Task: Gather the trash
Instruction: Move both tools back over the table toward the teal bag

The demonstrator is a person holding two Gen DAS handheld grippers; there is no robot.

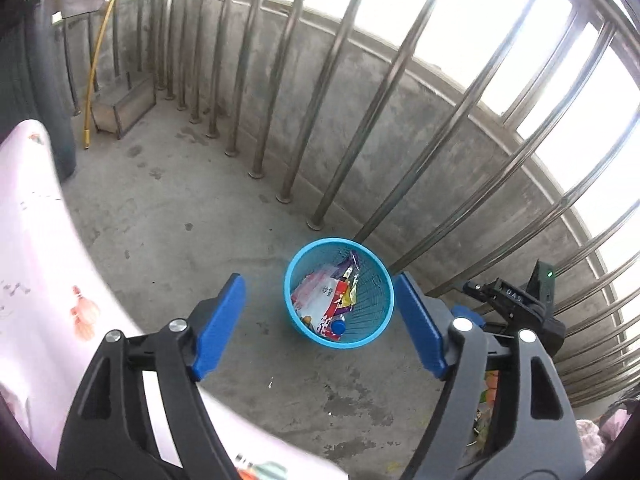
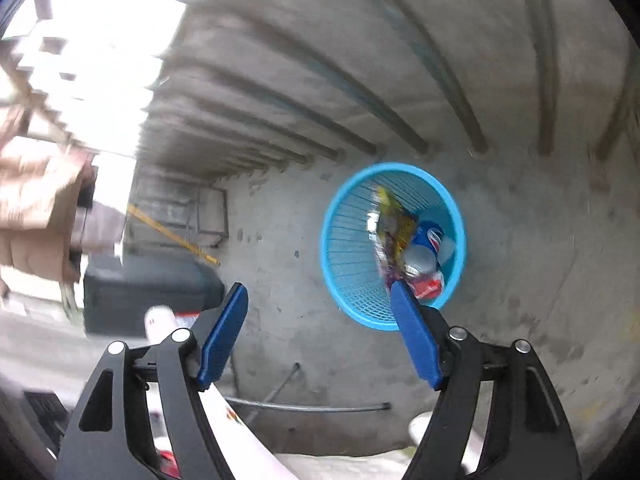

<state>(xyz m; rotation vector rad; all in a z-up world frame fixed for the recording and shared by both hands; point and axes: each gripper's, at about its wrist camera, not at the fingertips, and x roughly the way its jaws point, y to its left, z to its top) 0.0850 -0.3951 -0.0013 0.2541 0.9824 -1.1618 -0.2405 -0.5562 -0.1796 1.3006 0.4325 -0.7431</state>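
Observation:
A blue mesh waste basket [image 1: 382,322] stands on the concrete floor by the railing and holds wrappers [image 1: 326,300] and a blue-capped bottle [image 1: 338,326]. My left gripper [image 1: 320,320] is open and empty, high above the floor with the basket between its fingers in view. In the right wrist view the basket [image 2: 344,280] holds a yellow wrapper [image 2: 394,220] and drink cans [image 2: 430,240]. My right gripper [image 2: 318,334] is open and empty, above the basket's near rim. That view is motion-blurred. The right gripper's body shows in the left wrist view [image 1: 516,304].
A steel bar railing [image 1: 332,80] on a low concrete wall runs behind the basket. A table with a pale floral cloth [image 1: 40,280] lies at lower left. A small metal stand [image 1: 124,108] and a yellow pole [image 1: 96,60] are in the far corner.

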